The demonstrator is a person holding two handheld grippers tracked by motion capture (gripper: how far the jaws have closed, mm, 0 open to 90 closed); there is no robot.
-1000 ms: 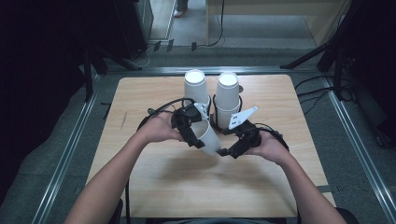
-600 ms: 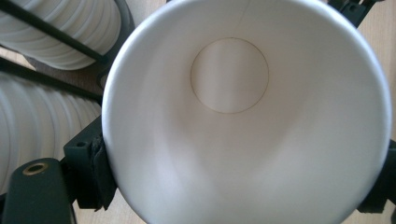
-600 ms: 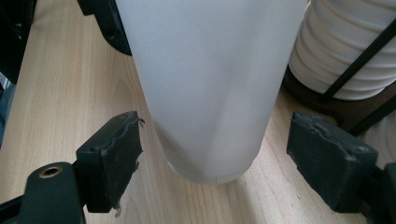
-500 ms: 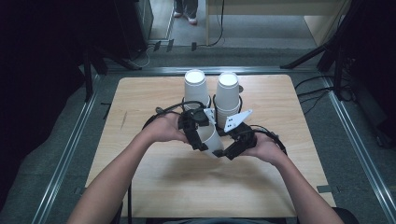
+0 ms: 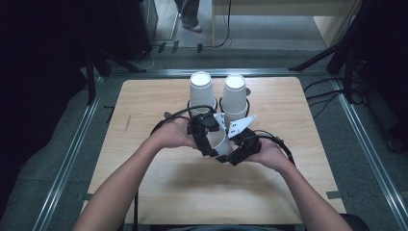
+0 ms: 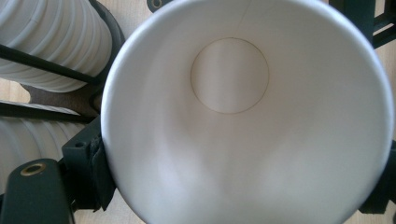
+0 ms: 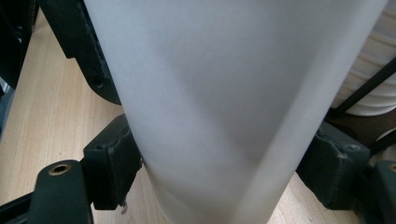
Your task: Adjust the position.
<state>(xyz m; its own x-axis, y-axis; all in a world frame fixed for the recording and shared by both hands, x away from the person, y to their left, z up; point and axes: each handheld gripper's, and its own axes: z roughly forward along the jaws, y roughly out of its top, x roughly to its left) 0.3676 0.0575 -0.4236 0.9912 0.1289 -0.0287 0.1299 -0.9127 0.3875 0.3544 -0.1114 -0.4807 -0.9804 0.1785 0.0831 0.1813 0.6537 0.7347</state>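
Both forearms reach in from the near edge of the table [image 5: 159, 192] and meet over its middle, wrists turned toward each other. The left gripper [image 5: 208, 144] comes at the paper cup [image 5: 220, 142] from the left, and in the left gripper view its jaws sit against the cup's rim on either side, clamped on it. The right gripper [image 5: 235, 153] comes from the right and a little nearer the person; its jaws have just been closing with the cup between them, and in the right gripper view the black pads [image 7: 112, 163] stand right at the cup's wall, touching or all but touching; I cannot tell if they press.

The cup [image 6: 243, 121] is plain white and empty, with a round bottom seam showing deep inside. It lies tilted between the two grippers, above the tabletop near the centre, its mouth toward the left gripper's camera. Its outer wall [image 7: 224, 107] is smooth and tapering.

Just behind the hands, two tall stacks of white cups [image 5: 201, 89] [image 5: 235, 94] stand side by side in black wire holders [image 6: 56, 65] toward the far edge of the table. Black cables [image 5: 276, 142] loop from the grippers across the wood. Beyond the table, a person's legs [image 5: 190, 12] stand on the floor.
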